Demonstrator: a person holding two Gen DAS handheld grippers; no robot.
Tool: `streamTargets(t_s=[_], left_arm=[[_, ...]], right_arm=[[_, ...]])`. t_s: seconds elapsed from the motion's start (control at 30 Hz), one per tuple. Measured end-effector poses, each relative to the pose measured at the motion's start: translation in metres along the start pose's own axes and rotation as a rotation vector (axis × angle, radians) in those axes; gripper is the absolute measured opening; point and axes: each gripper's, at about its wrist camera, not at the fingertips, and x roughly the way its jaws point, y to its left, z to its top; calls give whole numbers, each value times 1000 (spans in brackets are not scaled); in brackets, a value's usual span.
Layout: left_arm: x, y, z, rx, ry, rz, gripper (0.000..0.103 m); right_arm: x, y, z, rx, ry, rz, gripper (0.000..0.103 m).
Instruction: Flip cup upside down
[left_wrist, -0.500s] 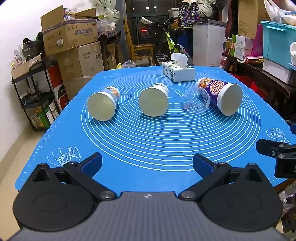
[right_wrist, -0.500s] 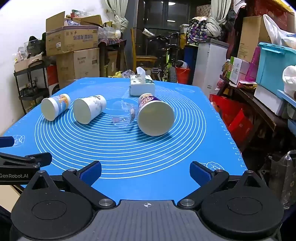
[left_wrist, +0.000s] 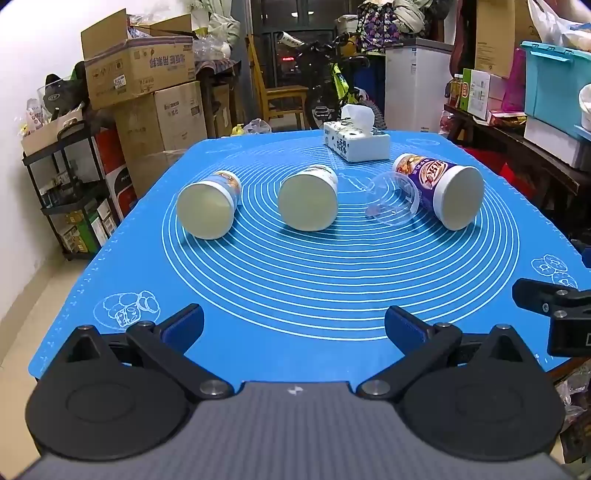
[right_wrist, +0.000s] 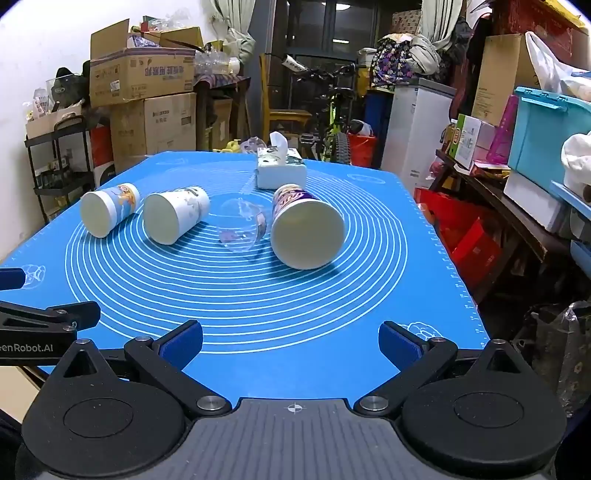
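Observation:
Several cups lie on their sides on the blue mat (left_wrist: 295, 288), bases toward me. From the left: a paper cup with an orange print (left_wrist: 207, 209) (right_wrist: 107, 212), a white paper cup (left_wrist: 308, 202) (right_wrist: 173, 218), a clear plastic cup (left_wrist: 393, 203) (right_wrist: 242, 225), and a purple printed cup (left_wrist: 441, 190) (right_wrist: 304, 229). My left gripper (left_wrist: 293, 326) is open and empty at the mat's near edge. My right gripper (right_wrist: 290, 341) is open and empty, near the front right of the mat.
A tissue box (left_wrist: 356, 142) (right_wrist: 281, 171) stands at the back of the mat. Cardboard boxes (left_wrist: 147, 74) and a shelf (left_wrist: 70, 199) are at left. A bicycle (left_wrist: 332, 88) is behind; crates and a side table (right_wrist: 517, 192) are at right.
Both grippers have shifted very slightly; the cups have not moved.

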Motion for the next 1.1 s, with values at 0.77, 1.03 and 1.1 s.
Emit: streamTargets(t_s=[0.77, 1.03, 1.1], left_arm=[[3, -3, 0, -3, 2, -6, 103], [4, -3, 0, -3, 1, -7, 103], [3, -3, 0, -1, 1, -9, 103]], right_arm=[[-4, -3, -4, -12, 14, -5, 101], [-3, -1, -2, -15, 15, -8, 101], [-3, -1, -2, -15, 16, -9, 101]])
